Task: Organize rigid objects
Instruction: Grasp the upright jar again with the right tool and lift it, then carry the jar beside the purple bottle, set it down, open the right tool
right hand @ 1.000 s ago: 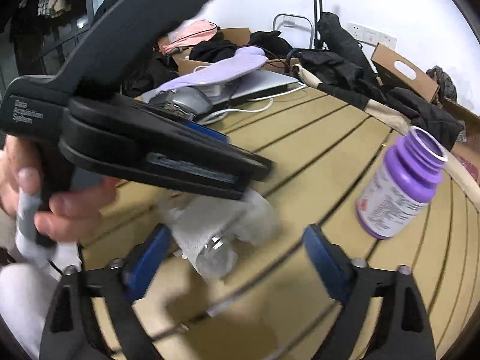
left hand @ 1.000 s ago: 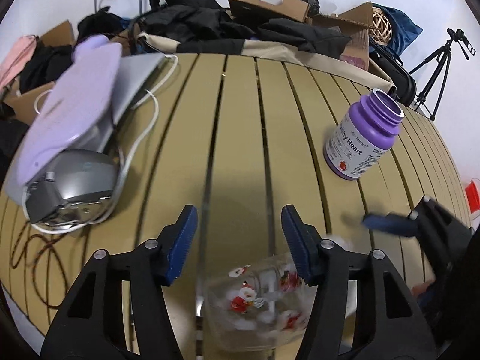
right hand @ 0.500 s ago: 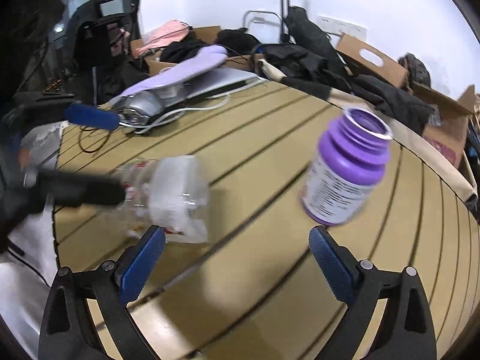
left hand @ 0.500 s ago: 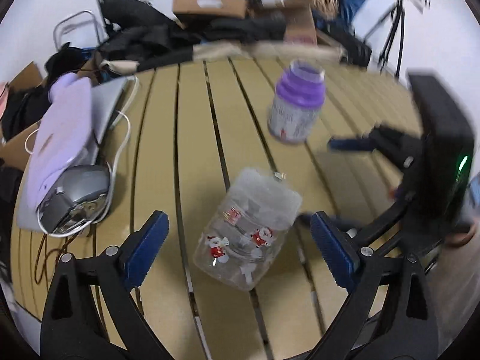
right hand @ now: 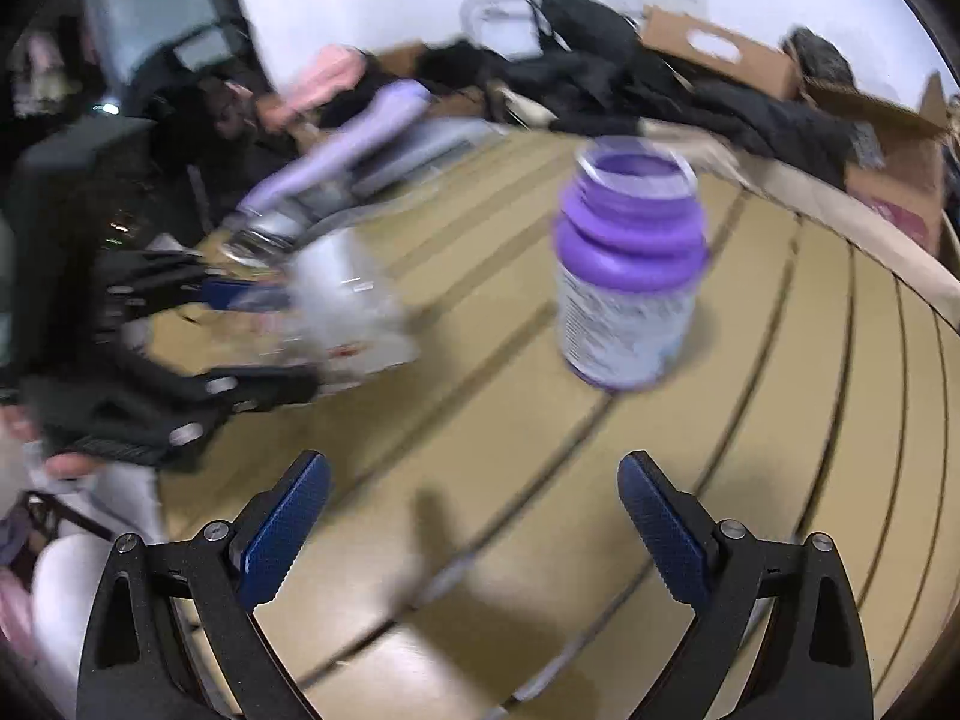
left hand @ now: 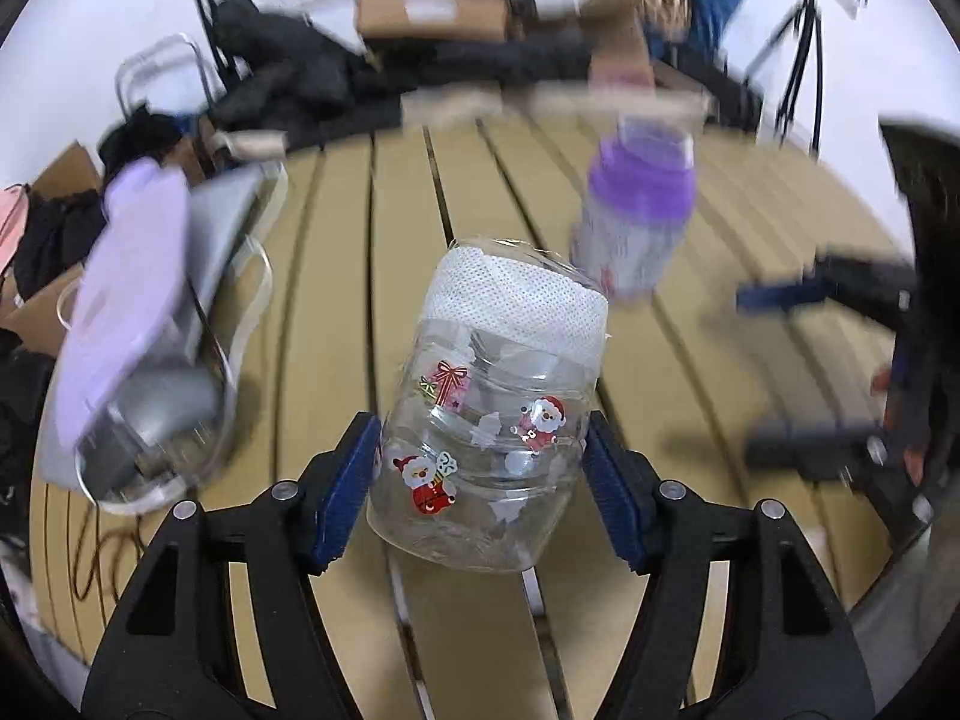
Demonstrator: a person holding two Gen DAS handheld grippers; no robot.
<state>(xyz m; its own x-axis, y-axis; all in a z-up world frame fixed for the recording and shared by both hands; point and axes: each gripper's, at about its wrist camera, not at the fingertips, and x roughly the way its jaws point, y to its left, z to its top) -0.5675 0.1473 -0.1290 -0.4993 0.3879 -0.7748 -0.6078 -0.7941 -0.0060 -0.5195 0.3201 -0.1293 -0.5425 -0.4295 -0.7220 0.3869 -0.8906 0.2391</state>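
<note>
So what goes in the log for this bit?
left gripper: shut on clear plastic Santa jar | right gripper: open, empty | purple pill bottle: upright

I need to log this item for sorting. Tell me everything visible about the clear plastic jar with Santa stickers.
The clear plastic jar with Santa stickers looks like thin transparent plastic, ribbed, decorated with Santas, a gift and white trees. White textured material covers its far end. It sits tilted over the slatted tan table, between the blue pads of the left gripper, which flank its sides closely.
</note>
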